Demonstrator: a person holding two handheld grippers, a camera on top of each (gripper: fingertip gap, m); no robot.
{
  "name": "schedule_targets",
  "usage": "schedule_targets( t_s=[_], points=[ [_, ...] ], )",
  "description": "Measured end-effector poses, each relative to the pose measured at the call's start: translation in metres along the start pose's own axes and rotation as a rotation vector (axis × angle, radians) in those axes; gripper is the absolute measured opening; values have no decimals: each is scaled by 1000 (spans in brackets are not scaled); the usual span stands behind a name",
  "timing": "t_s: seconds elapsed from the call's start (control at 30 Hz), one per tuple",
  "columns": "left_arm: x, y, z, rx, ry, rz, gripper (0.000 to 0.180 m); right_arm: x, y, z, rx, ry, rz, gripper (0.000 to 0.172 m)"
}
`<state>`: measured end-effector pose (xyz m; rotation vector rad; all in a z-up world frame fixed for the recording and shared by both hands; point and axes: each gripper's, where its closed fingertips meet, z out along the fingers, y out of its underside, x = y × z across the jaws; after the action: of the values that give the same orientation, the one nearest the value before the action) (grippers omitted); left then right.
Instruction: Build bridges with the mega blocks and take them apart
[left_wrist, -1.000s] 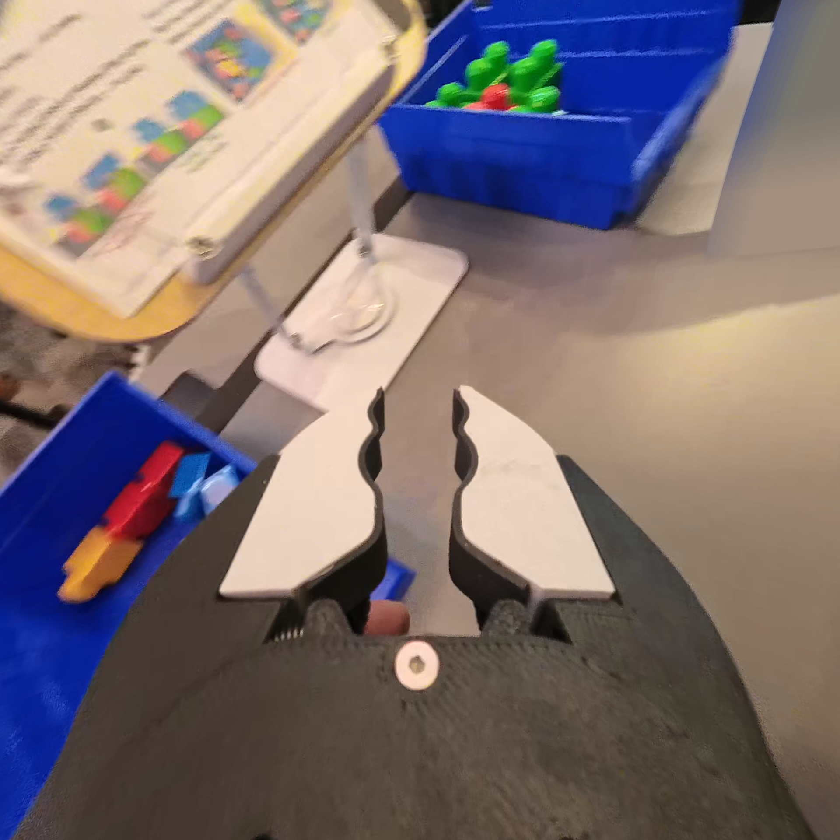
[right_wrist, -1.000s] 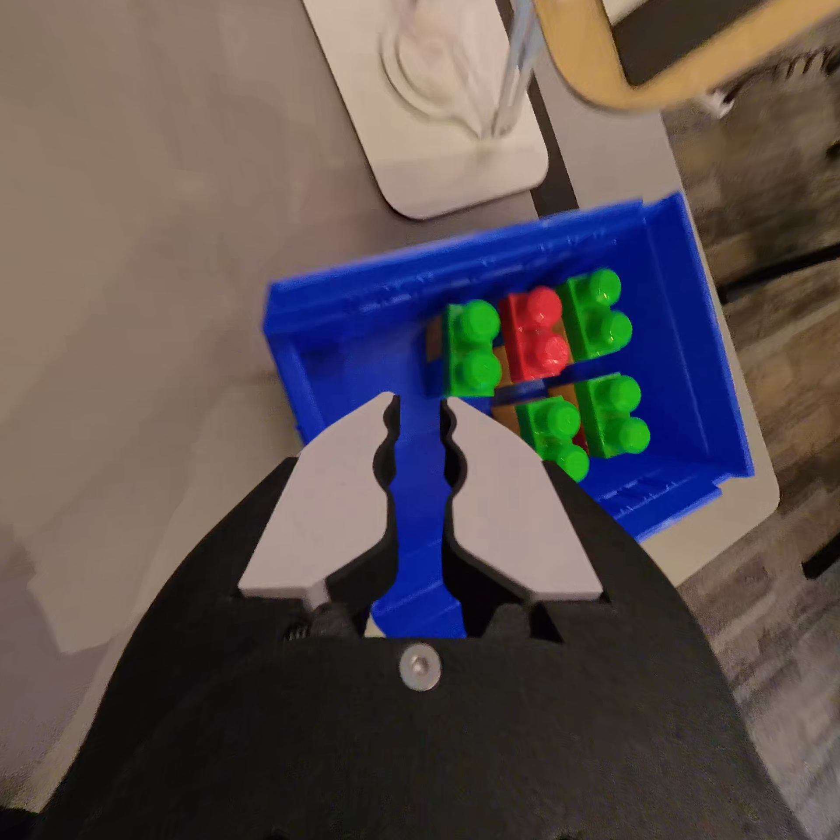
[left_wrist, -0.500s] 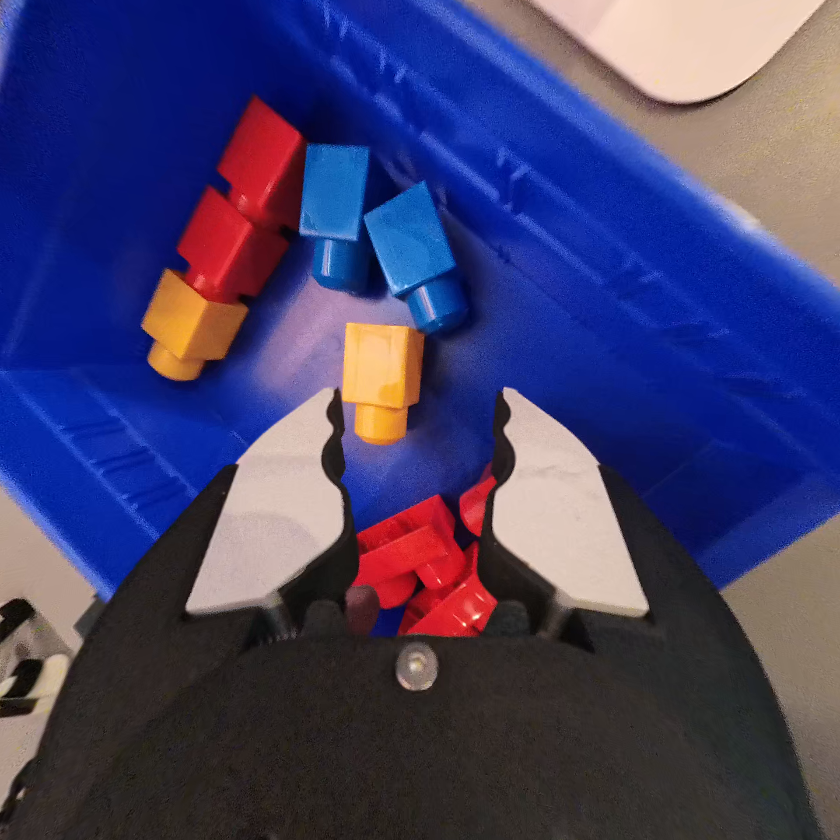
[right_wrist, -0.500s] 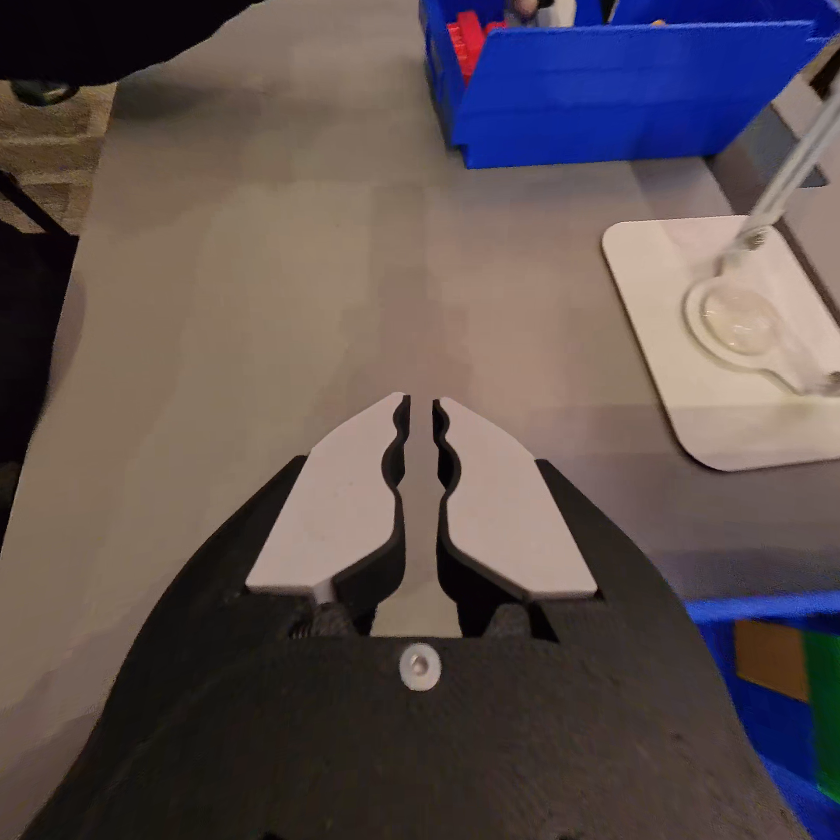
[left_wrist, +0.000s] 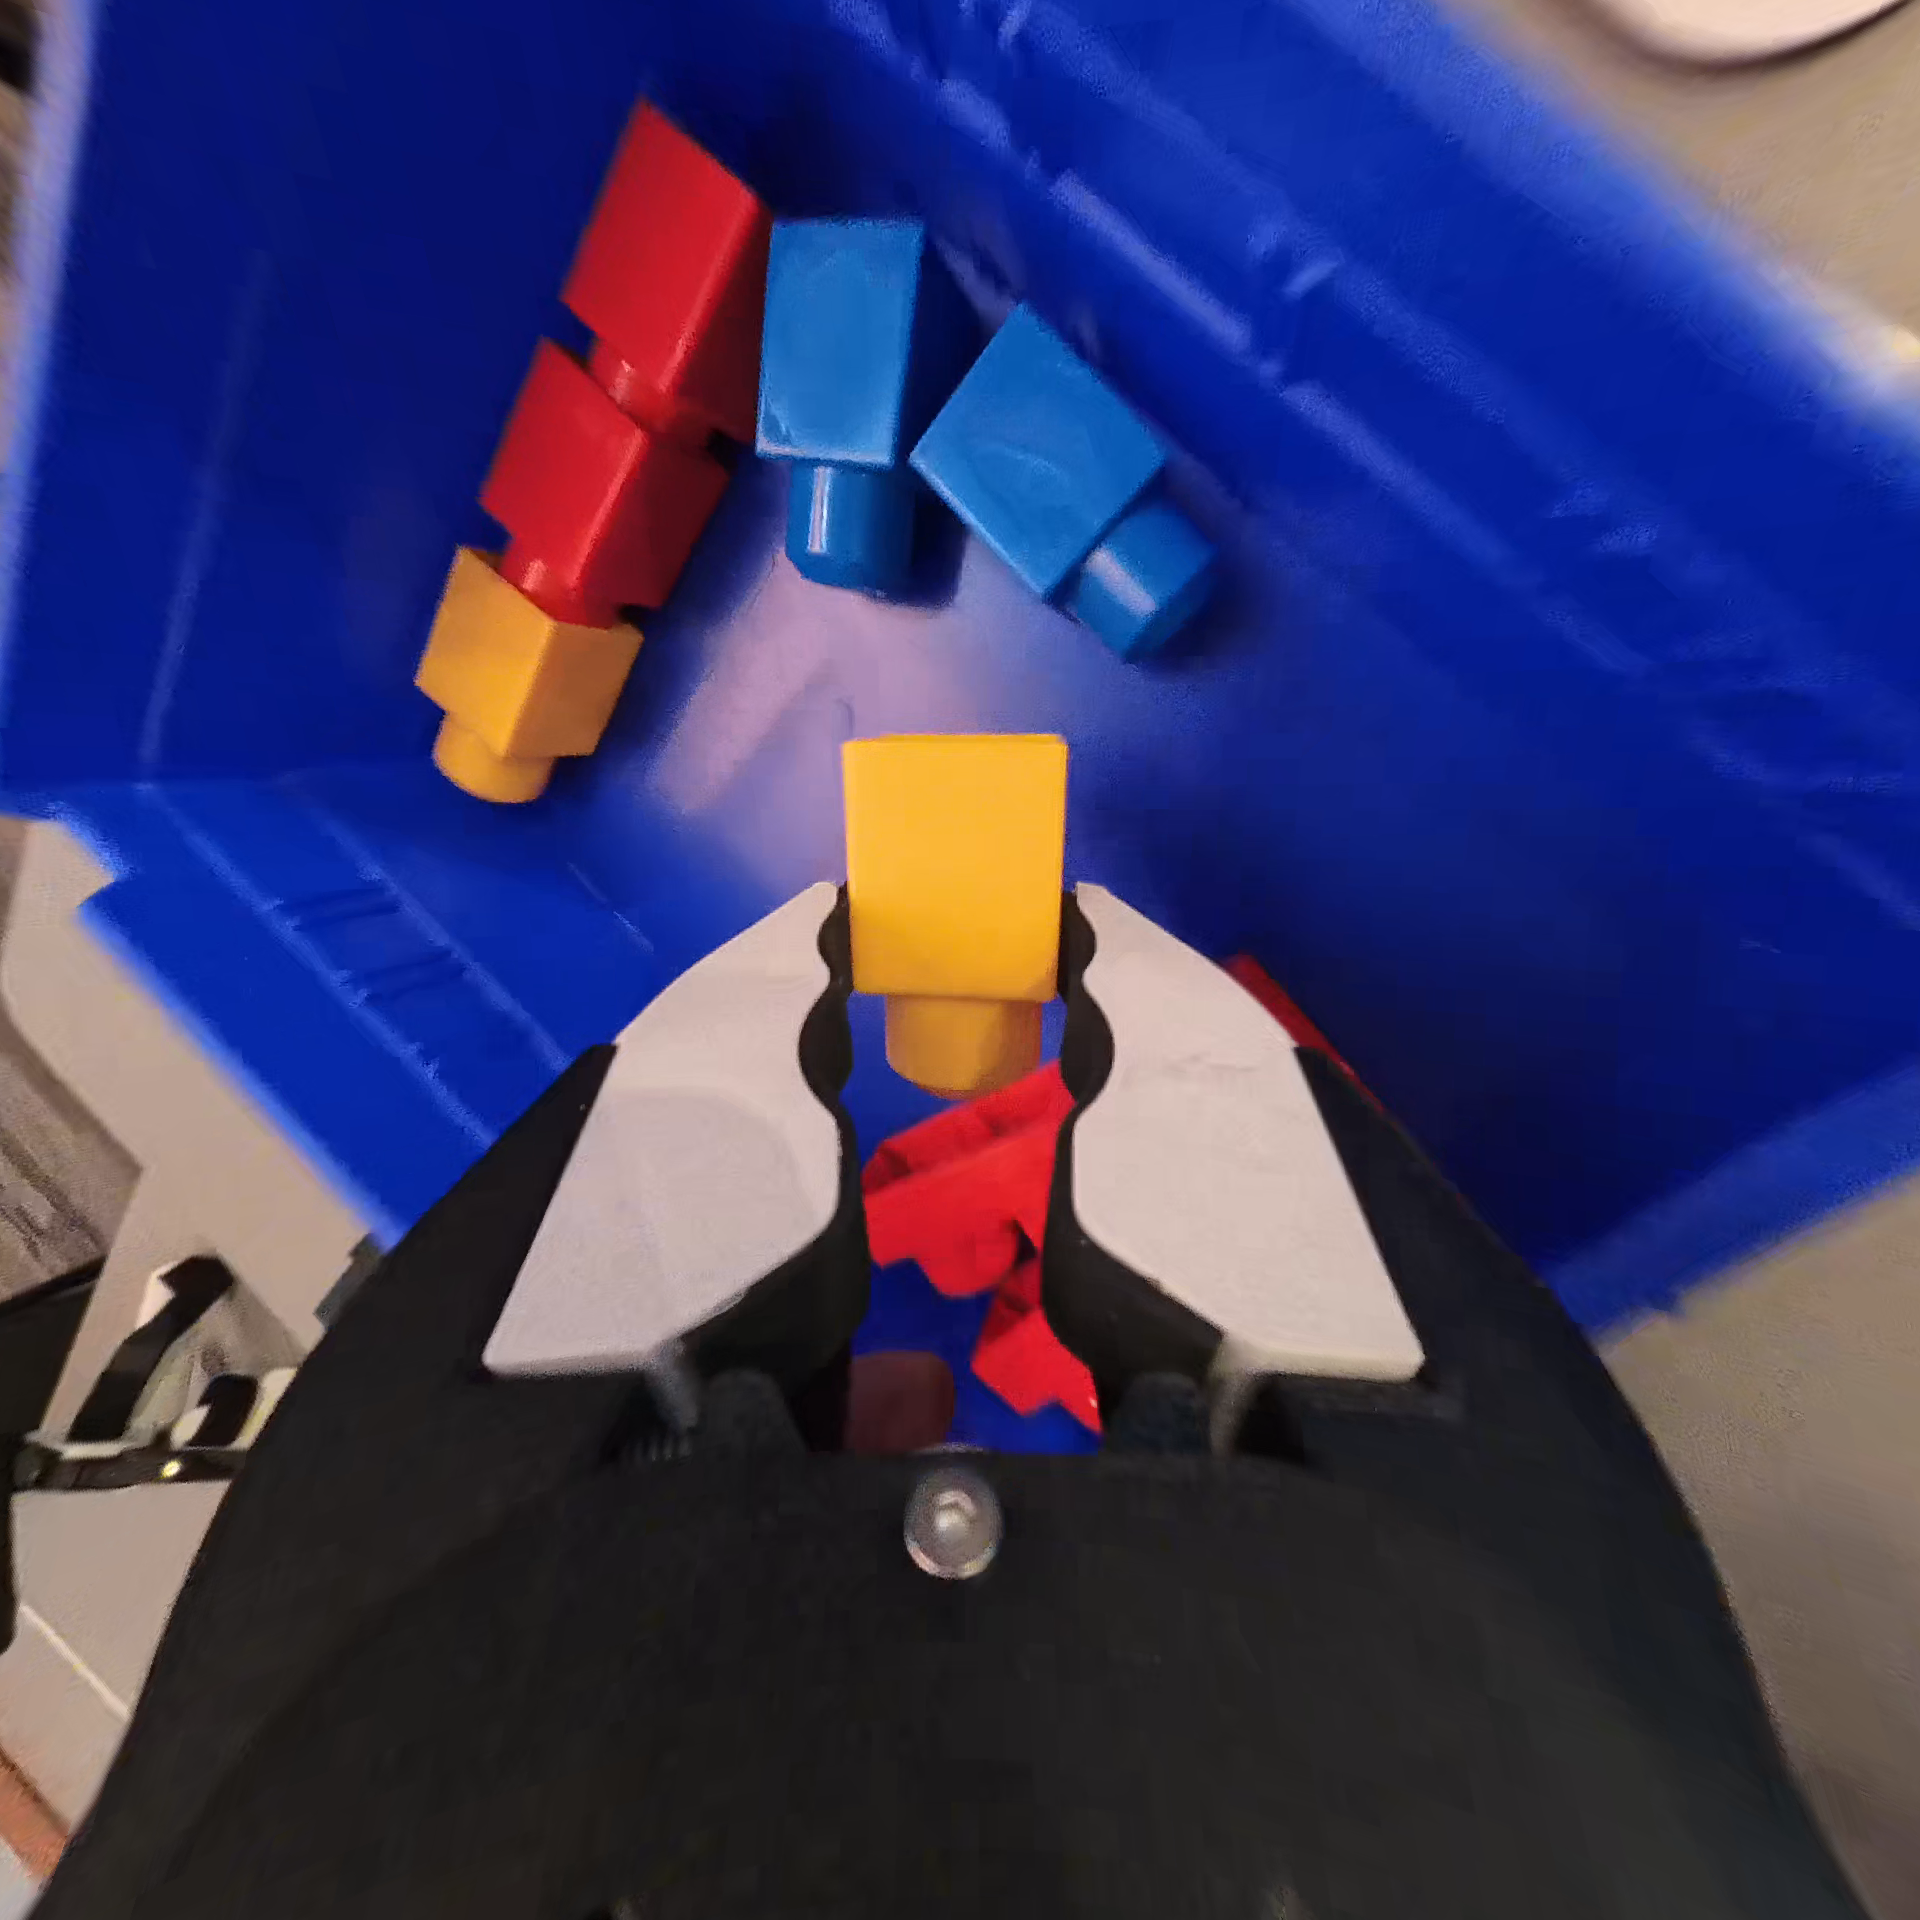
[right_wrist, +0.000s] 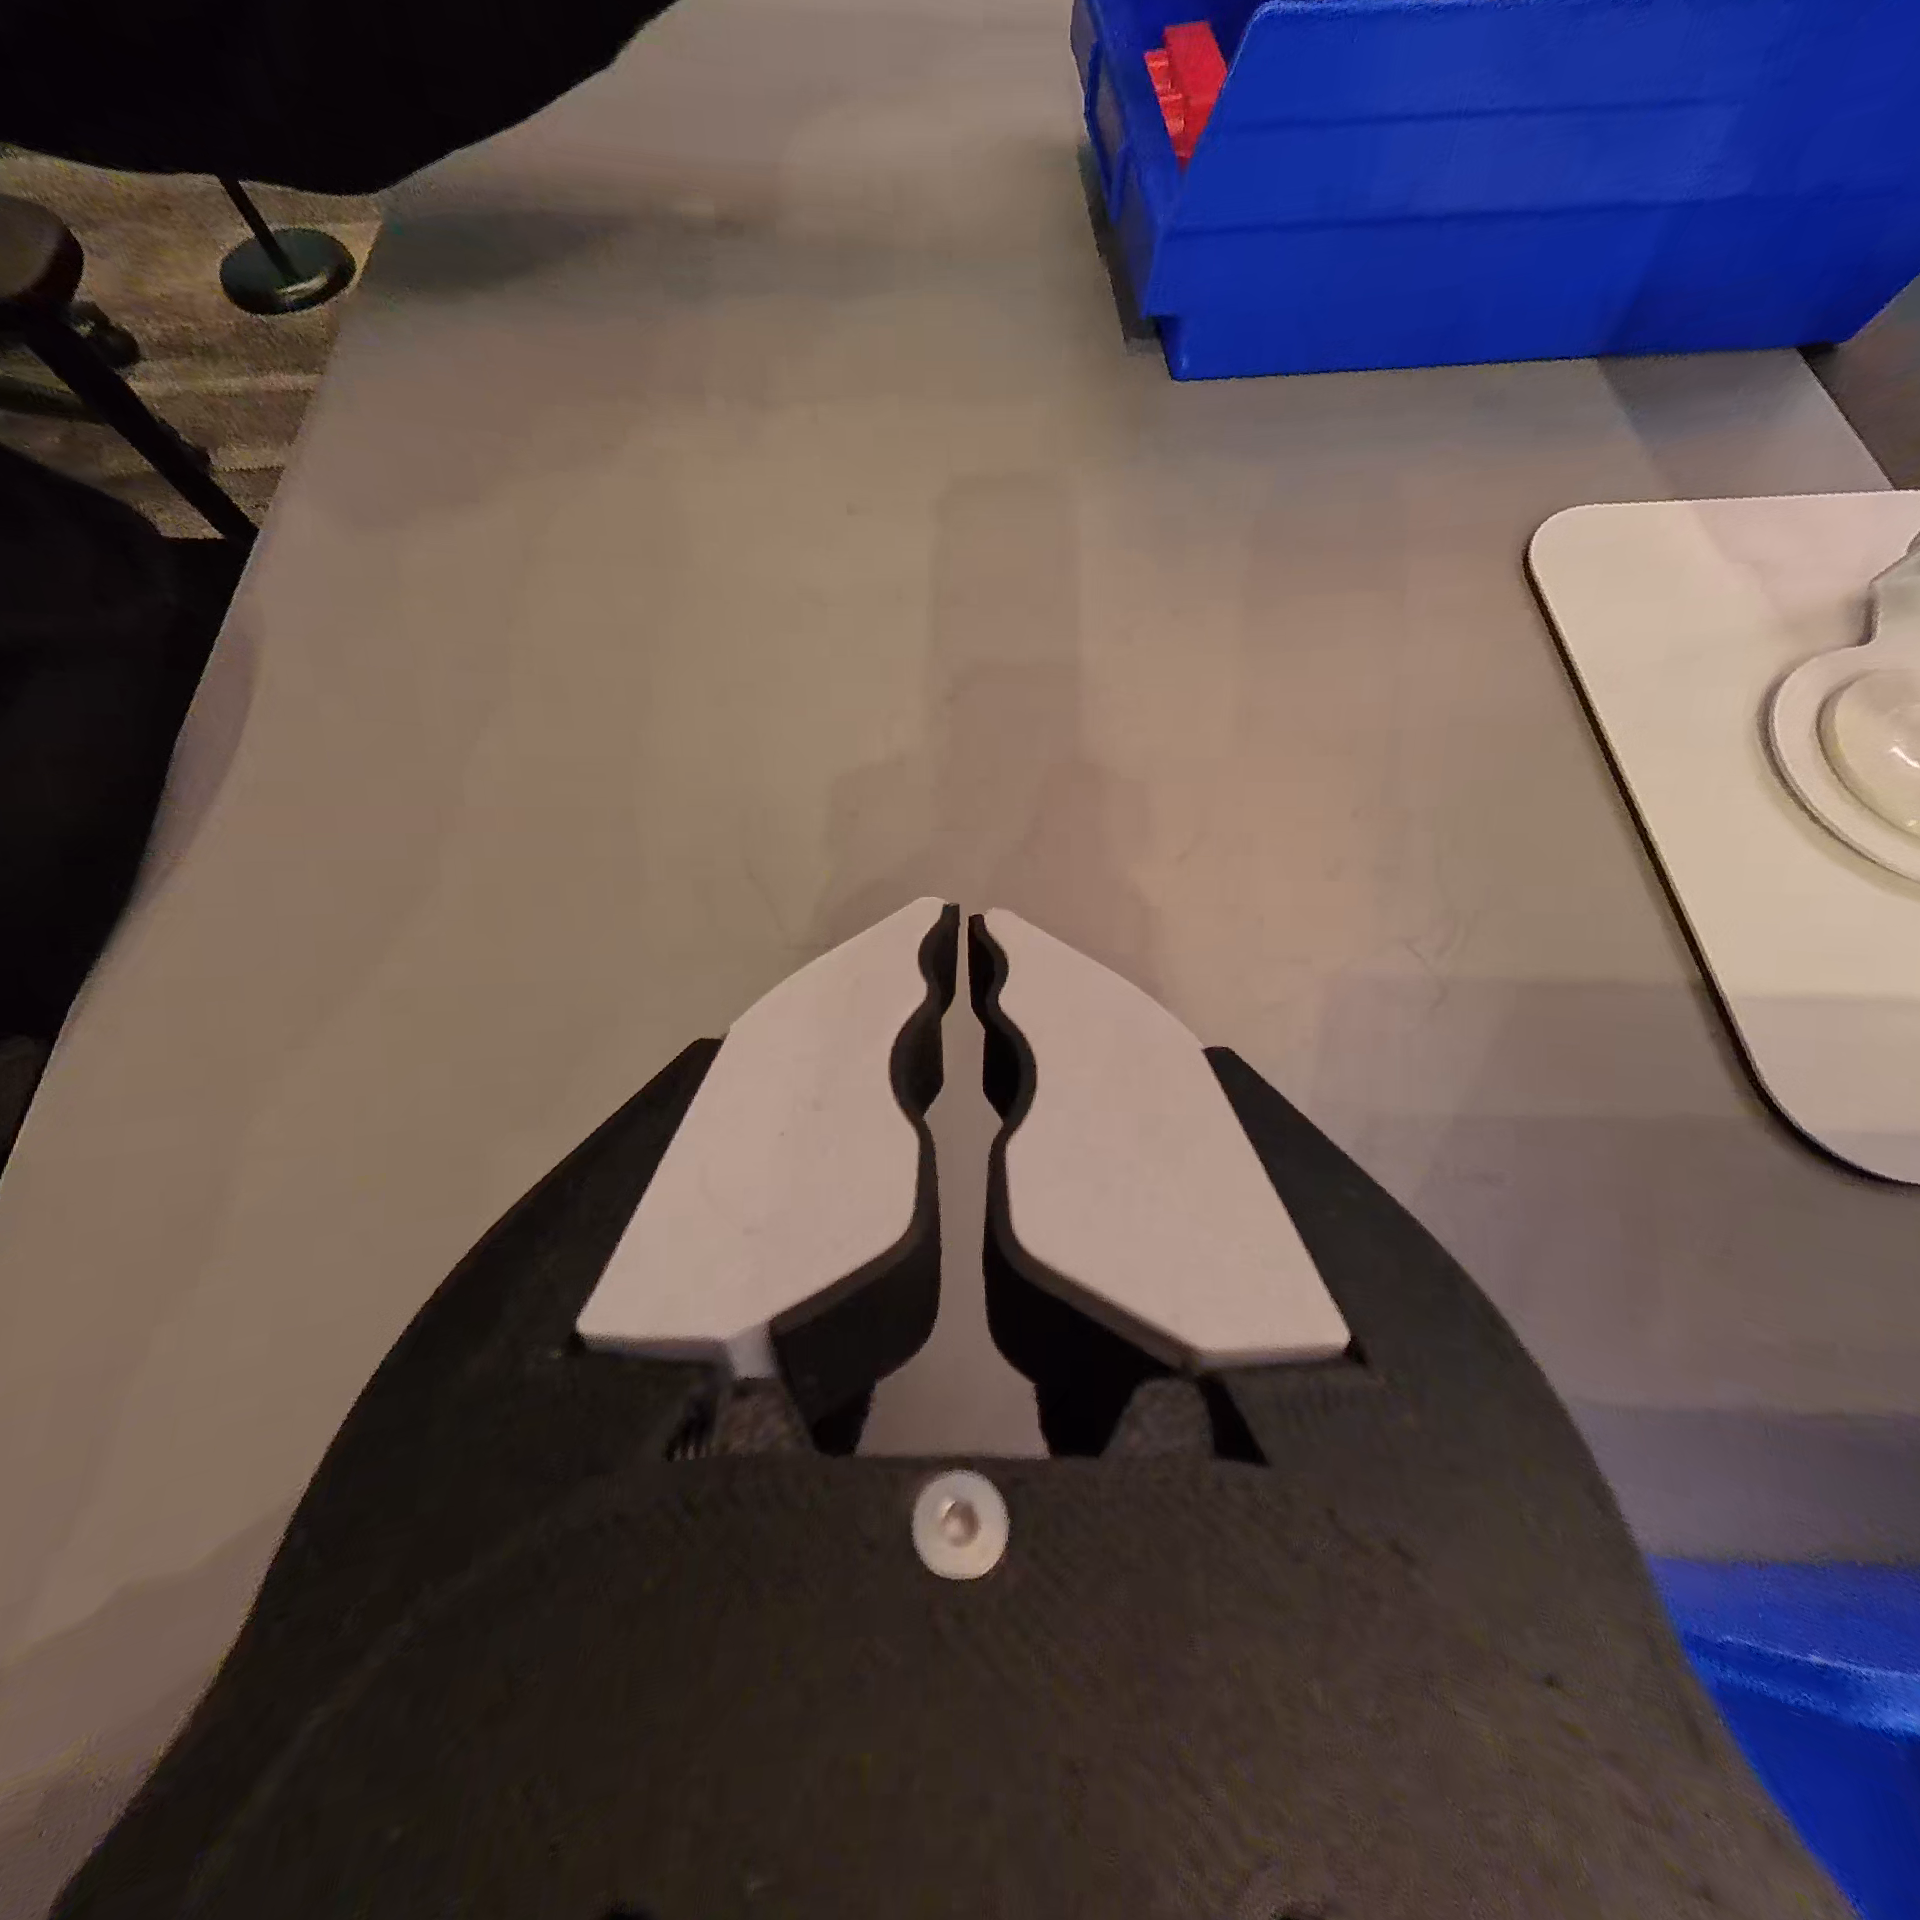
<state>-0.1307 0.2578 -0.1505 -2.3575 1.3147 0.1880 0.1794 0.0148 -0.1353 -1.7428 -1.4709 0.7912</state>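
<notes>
In the left wrist view my left gripper (left_wrist: 954, 914) is shut on a yellow block (left_wrist: 954, 862); both pads press its sides and its stud points back toward me. It is inside a blue bin (left_wrist: 1507, 520). In the bin lie a joined row of two red blocks and a yellow one (left_wrist: 592, 478), two blue blocks (left_wrist: 842, 353) (left_wrist: 1039, 457) and loose red blocks (left_wrist: 966, 1195) under the fingers. In the right wrist view my right gripper (right_wrist: 956, 914) is shut with nothing between its pads, over the grey table (right_wrist: 727, 623).
A blue bin (right_wrist: 1455, 208) with red blocks stands at the table's far right. A white stand base (right_wrist: 1714, 779) lies at the right. Another blue bin's corner (right_wrist: 1818, 1662) shows at the lower right. A stool and floor lie beyond the table's left edge. Left tips to right tips: about 40 centimeters.
My left gripper swung from over the table into the bin, opened wide, then closed on the yellow block. My right gripper left the bin of green blocks, turned over the table and shut on air.
</notes>
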Motion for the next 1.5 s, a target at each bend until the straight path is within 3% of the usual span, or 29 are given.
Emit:
schedule_targets(
  t_s=[0.17,0.27,0.43,0.6,0.73,0.83,0.97,1.1,1.17,1.3,1.5],
  points=[
    [83,-26,-93,228,142,131,36,1,7,1,-7,-9,9,0],
    [151,-37,-116,280,204,243,36,1,11,4,-14,-14,8,0],
    [251,-37,-90,252,318,391,36,-1,15,9,-22,-28,4,0],
    [284,-20,-49,178,403,365,36,-2,20,14,-38,-34,4,0],
    [290,-14,-41,163,435,364,37,-3,23,16,-48,-42,5,0],
    [287,-12,-42,166,432,349,56,-3,24,17,-50,-49,10,0],
    [264,-12,-67,209,414,319,60,-1,25,15,-44,-46,14,0],
    [175,-28,-108,331,205,222,42,0,24,13,-33,-44,20,0],
    [123,-34,-111,348,99,173,44,1,24,13,-28,-45,22,0],
    [52,-47,-76,319,36,92,47,1,27,15,-36,-49,22,0],
    [-3,-48,10,128,14,107,53,2,32,17,-47,-55,28,0]
  ],
)
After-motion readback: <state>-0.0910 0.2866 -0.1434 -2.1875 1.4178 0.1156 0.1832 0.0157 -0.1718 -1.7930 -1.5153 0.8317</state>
